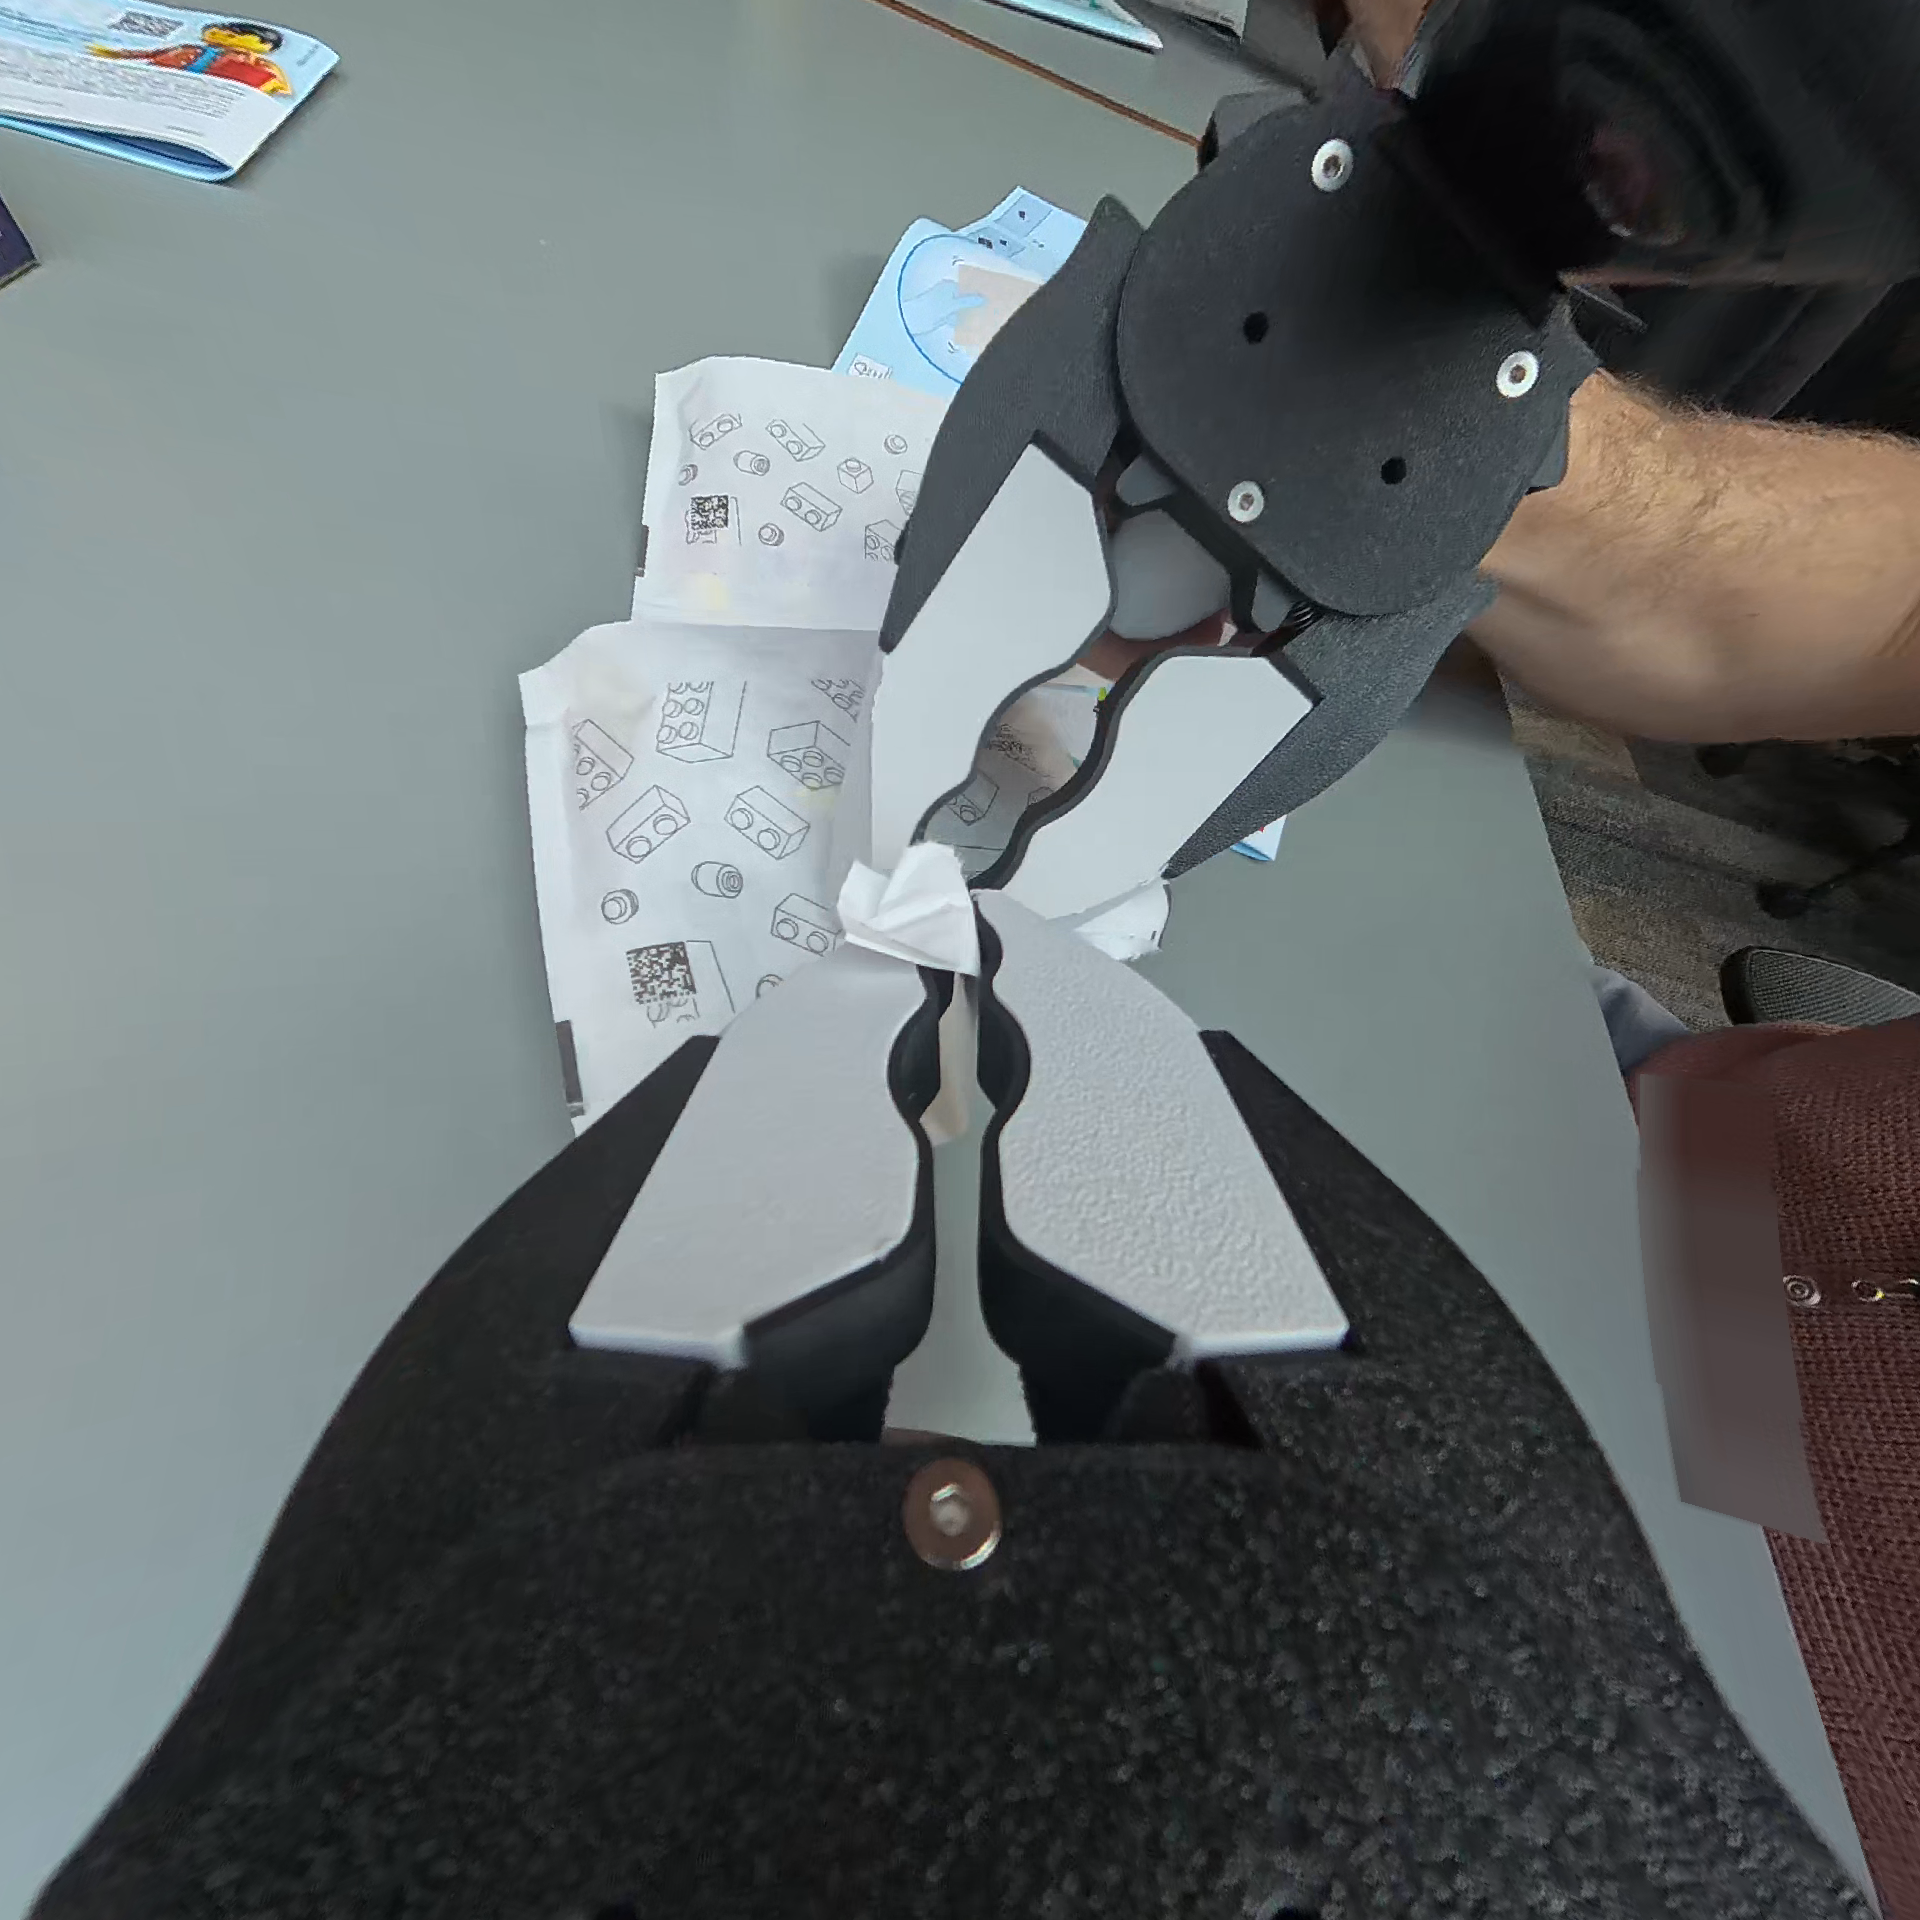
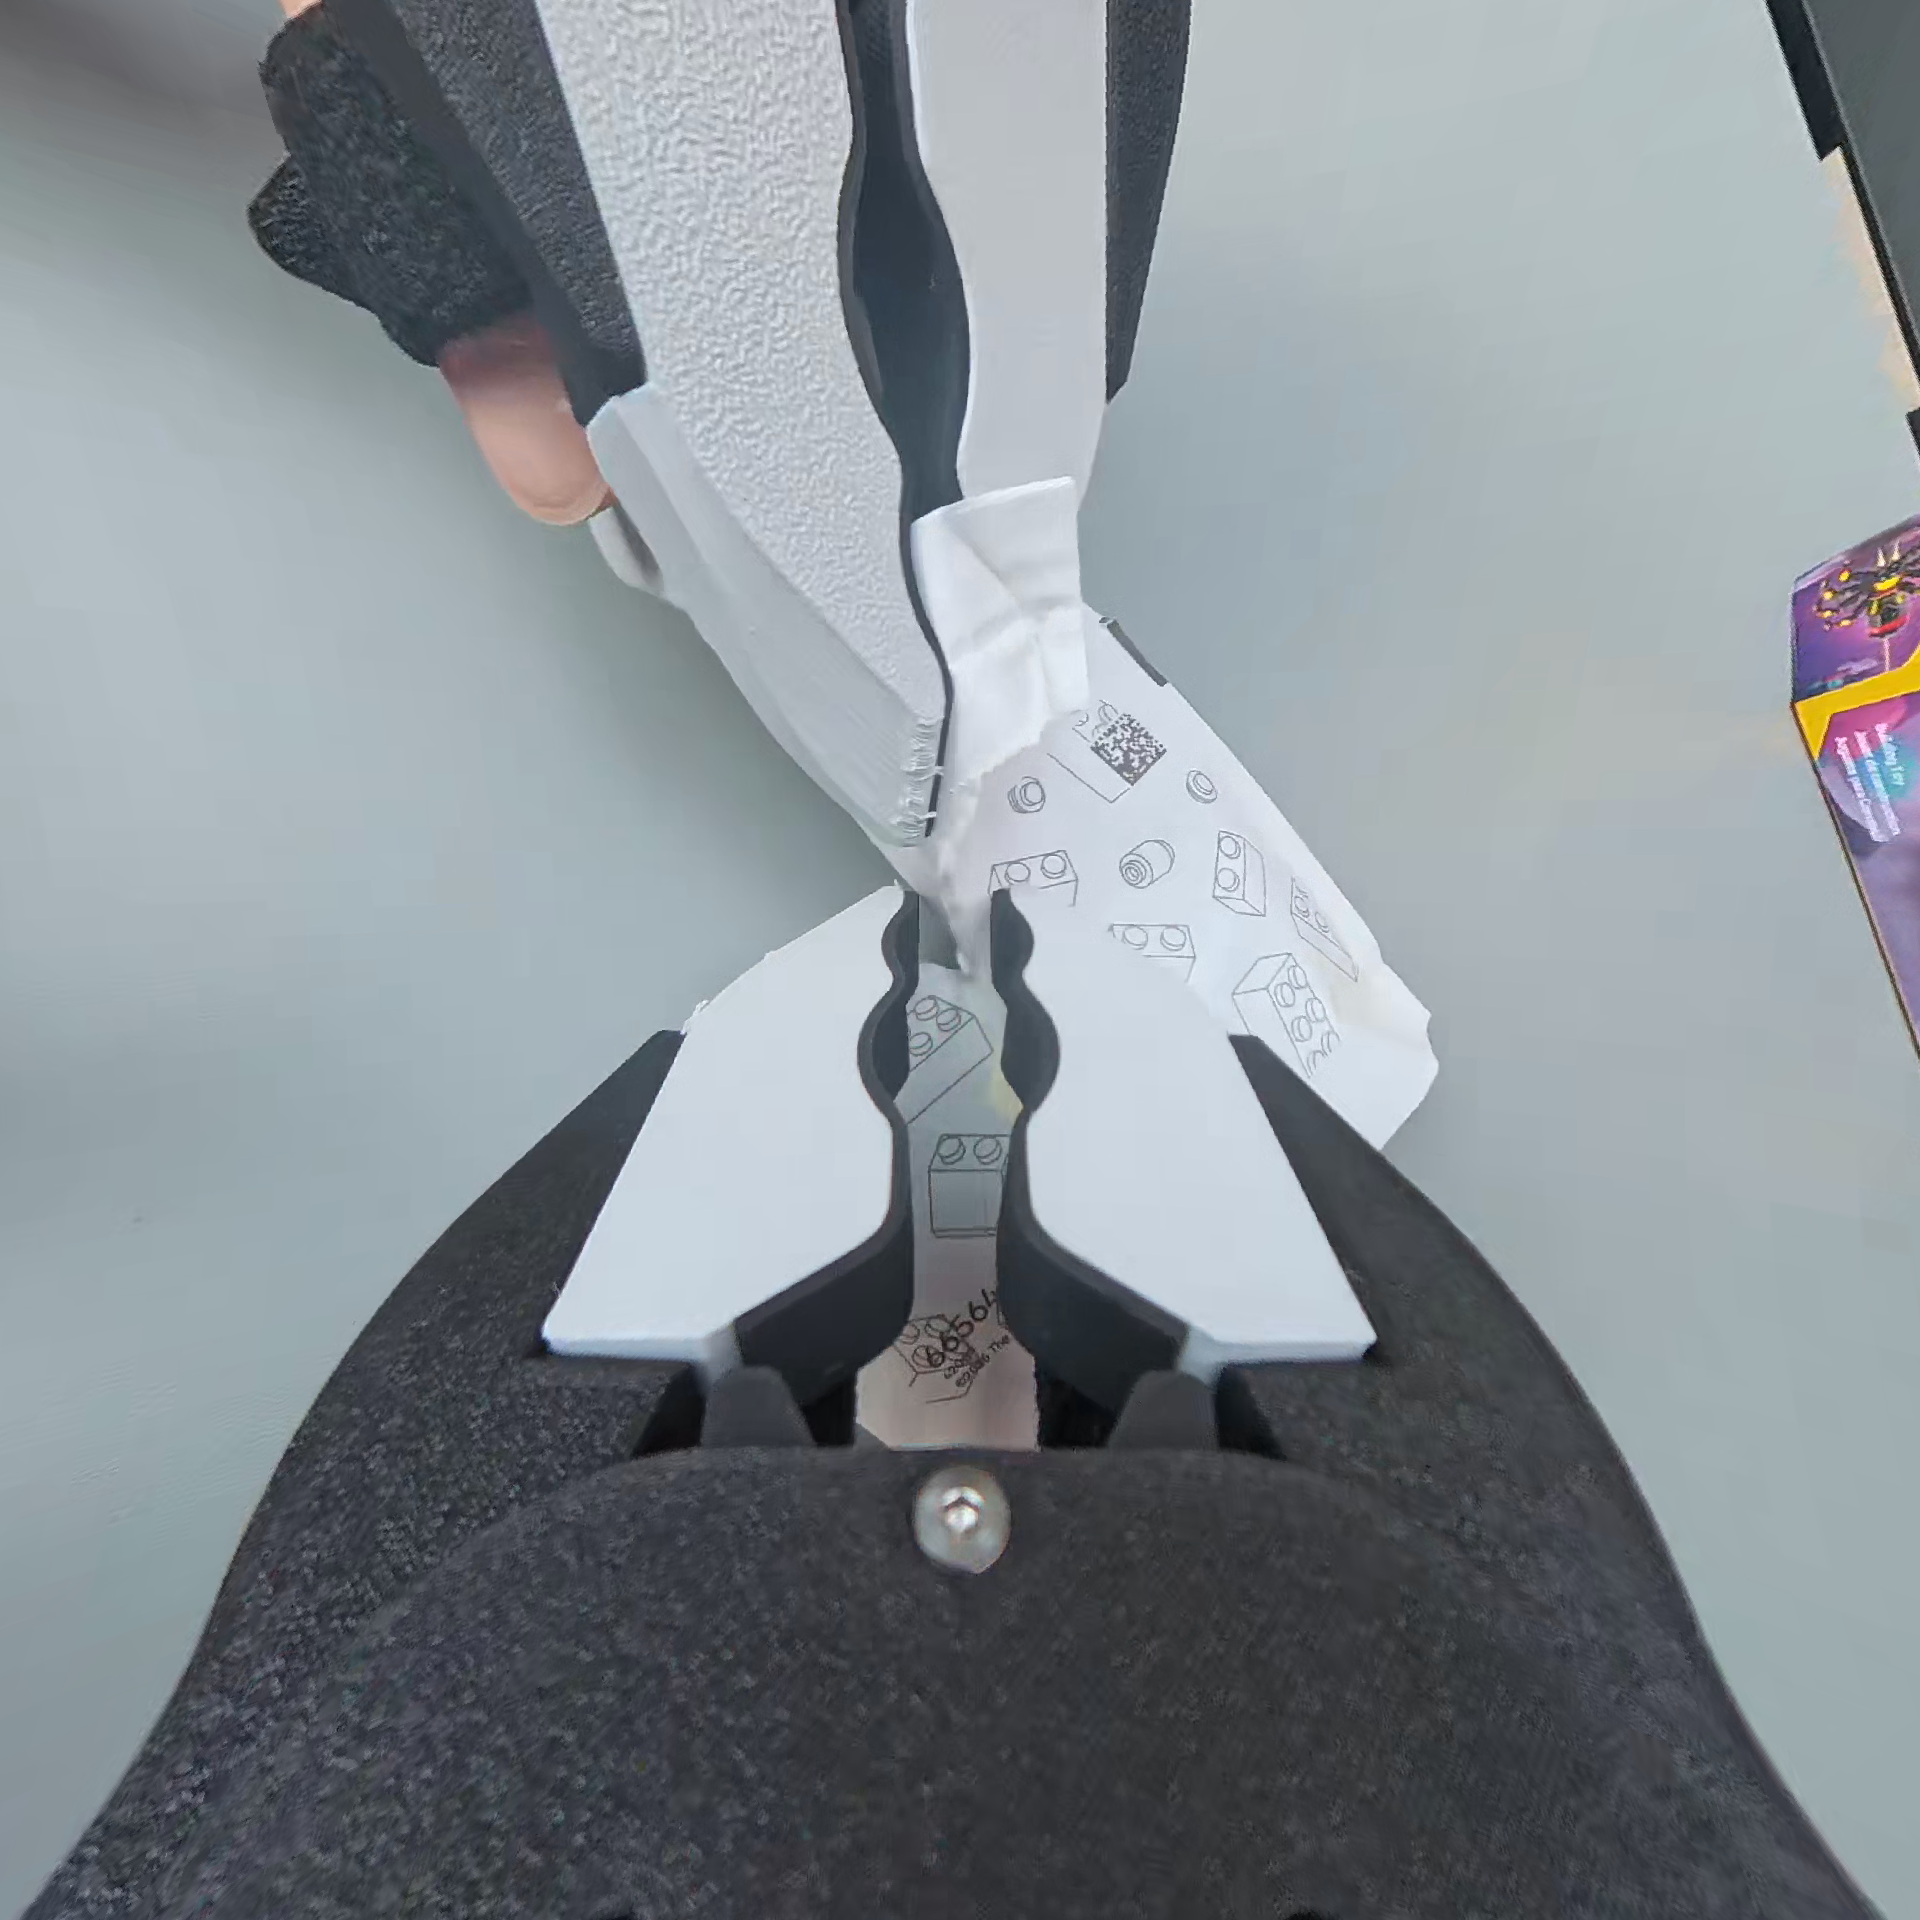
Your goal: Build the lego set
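Observation:
A white paper bag printed with brick outlines (image 1: 707, 831) is gripped at its crumpled, slightly torn edge by both grippers. My left gripper (image 1: 971, 935) is shut on that edge from below. My right gripper (image 1: 971, 873) comes in from the upper right and is shut on the same edge, tip to tip with the left. In the right wrist view my right gripper (image 2: 954, 914) pinches the bag (image 2: 1195, 883), which spreads out to the right. The left gripper (image 2: 940, 748) comes down from the top, shut on the bunched paper.
A second printed paper bag (image 1: 769, 488) and a blue leaflet (image 1: 956, 281) lie behind on the grey table (image 1: 312, 520). An instruction booklet (image 1: 156, 83) lies far left. A purple box (image 2: 1860, 748) stands at the right. A maroon chair (image 1: 1818, 1247) is beside the table edge. The grippers are tip to tip, or close to it.

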A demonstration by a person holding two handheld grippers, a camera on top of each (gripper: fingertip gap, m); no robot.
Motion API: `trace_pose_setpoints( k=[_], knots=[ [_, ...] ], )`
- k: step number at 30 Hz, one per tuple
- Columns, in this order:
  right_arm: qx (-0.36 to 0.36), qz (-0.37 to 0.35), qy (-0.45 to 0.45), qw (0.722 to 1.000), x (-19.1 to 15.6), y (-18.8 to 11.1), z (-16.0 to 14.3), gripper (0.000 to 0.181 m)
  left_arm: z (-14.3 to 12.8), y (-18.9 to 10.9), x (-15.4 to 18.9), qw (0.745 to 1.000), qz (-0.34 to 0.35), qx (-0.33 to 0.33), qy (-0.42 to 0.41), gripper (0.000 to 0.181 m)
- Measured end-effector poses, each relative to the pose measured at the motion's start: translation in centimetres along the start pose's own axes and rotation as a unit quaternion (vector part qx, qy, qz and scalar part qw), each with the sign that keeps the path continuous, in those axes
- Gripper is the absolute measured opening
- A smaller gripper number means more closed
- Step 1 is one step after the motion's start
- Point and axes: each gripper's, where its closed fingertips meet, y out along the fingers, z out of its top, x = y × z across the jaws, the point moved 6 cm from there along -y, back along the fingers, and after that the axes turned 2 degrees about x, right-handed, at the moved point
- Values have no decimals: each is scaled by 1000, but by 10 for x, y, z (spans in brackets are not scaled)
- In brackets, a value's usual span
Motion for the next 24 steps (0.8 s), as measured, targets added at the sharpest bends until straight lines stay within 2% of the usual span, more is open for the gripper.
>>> trace_pose_setpoints(
  k=[3,10,18,24],
  knots=[
    [10,-8,-18,1000,-3,5,2,0,-1,-5,-3,999,-14,18,-25,1],
    [40,-39,-32,998,-4,7,5,0,-7,-14,-19,997,33,30,-62,1],
    [58,-56,-33,996,-3,6,5,0,-9,-14,-27,995,38,29,-87,1],
    [62,-58,-38,996,-5,2,2,0,-7,-11,-24,997,38,15,-70,1]
  ],
)
